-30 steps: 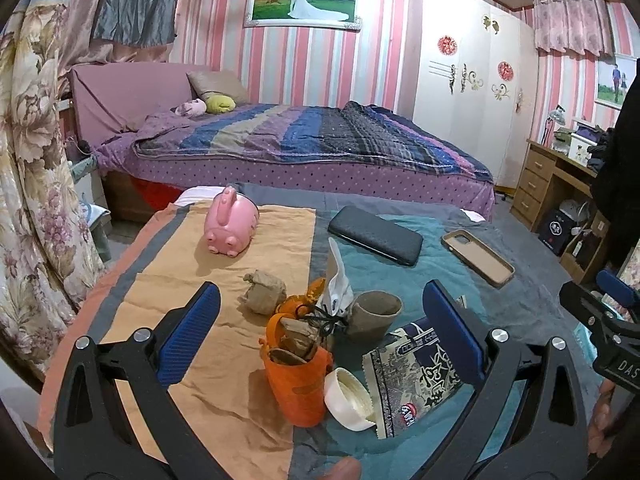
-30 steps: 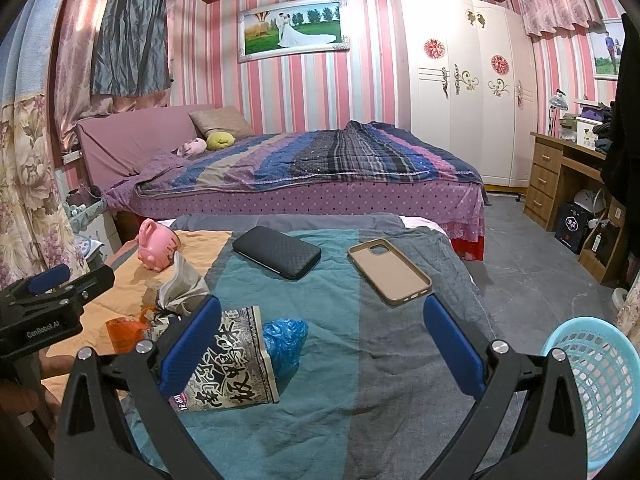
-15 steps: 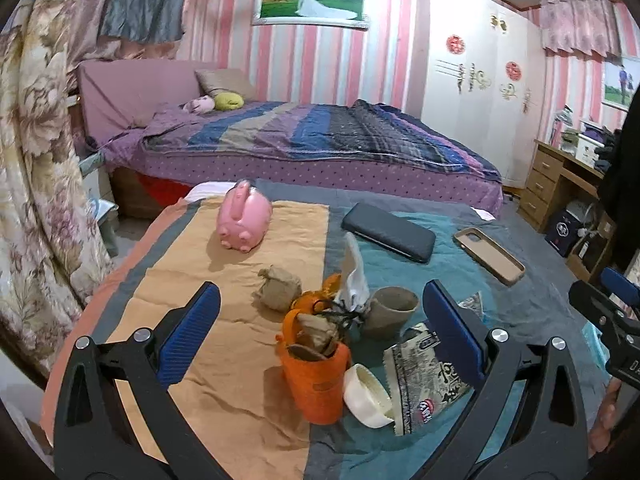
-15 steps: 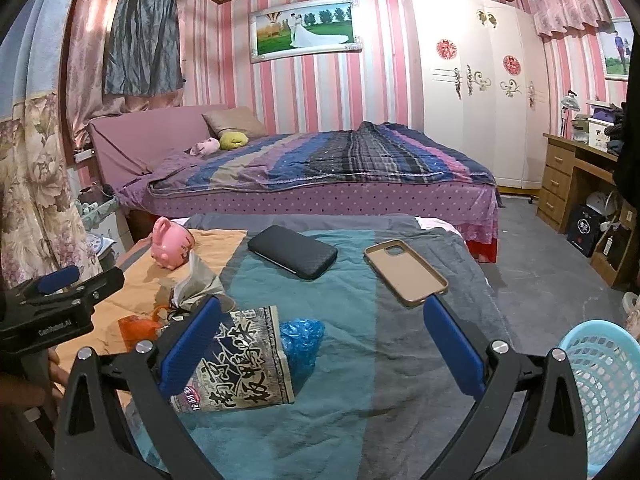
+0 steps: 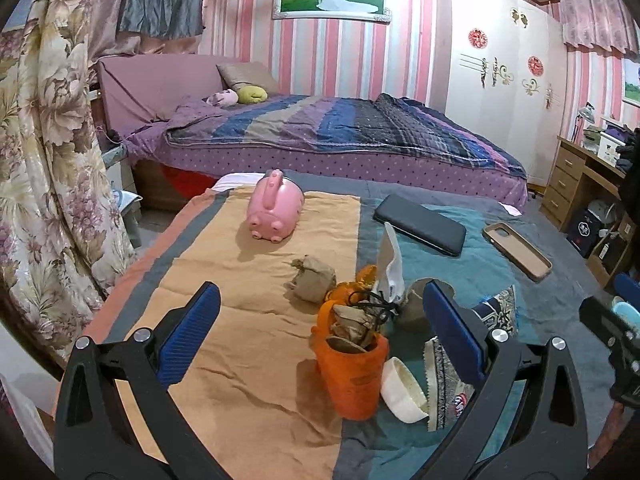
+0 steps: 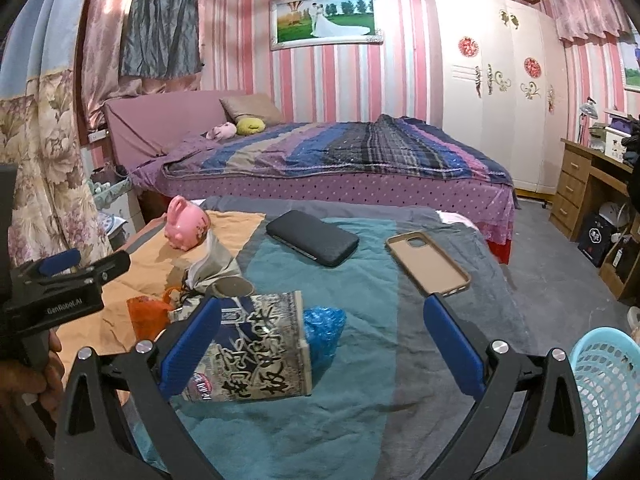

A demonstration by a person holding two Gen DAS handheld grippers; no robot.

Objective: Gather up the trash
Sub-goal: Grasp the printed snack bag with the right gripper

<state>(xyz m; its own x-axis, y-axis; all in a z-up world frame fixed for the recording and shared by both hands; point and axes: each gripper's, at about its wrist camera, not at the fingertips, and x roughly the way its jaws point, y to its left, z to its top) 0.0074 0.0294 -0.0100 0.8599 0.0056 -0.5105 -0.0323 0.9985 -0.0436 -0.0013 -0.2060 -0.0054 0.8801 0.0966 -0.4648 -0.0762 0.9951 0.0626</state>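
Both claws are held wide open, nothing between their ribbed blue pads. The left claw hangs above the orange half of the cloth-covered bench; the right claw hangs above the teal and grey half.

The trash is gathered in a loose cluster near the bench's middle. A soft orange bag, stuffed with crumpled brown paper and dark string, stands upright. Just beside it lie a shallow white round tub on its side, a brown paper cup tipped over, and a crumpled brown paper wad. A glossy printed snack packet, flat and rectangular with a serrated edge, lies on the teal cloth; in the right view it touches a wrinkled blue plastic wrapper, which is scarcely seen from the left.

Farther back a smooth pink piggy bank lies on the orange cloth, a textured black case on the teal, and a tan phone shell face-up on the grey.

Only the right view shows a pale blue lattice basket on the floor beside the bench, and a hand gripping the left tool's handle. The tub and wad are seen only from the left.
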